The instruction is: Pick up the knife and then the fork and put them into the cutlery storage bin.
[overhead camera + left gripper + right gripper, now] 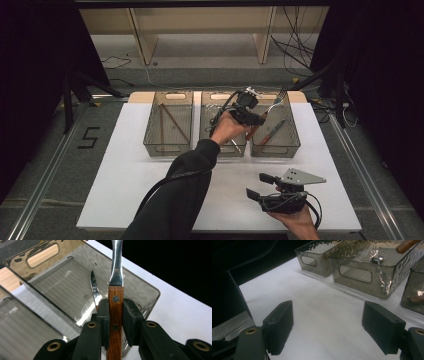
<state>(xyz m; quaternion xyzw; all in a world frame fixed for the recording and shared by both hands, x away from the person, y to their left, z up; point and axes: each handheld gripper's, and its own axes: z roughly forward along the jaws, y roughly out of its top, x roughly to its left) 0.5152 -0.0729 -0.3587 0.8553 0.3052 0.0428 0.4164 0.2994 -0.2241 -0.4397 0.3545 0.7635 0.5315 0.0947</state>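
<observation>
The left hand-held gripper (115, 322) clamps a fork (116, 277) by its wooden handle above the right-hand bin (150, 290); stiff and light, its steel neck looks slippery. The right hand-held gripper (332, 330) gapes wide, empty.

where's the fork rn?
High view: the fork is clamped by its wooden handle in the left tongs, held over the right-hand bin, tines toward the far edge. A knife lies in that bin below.
</observation>
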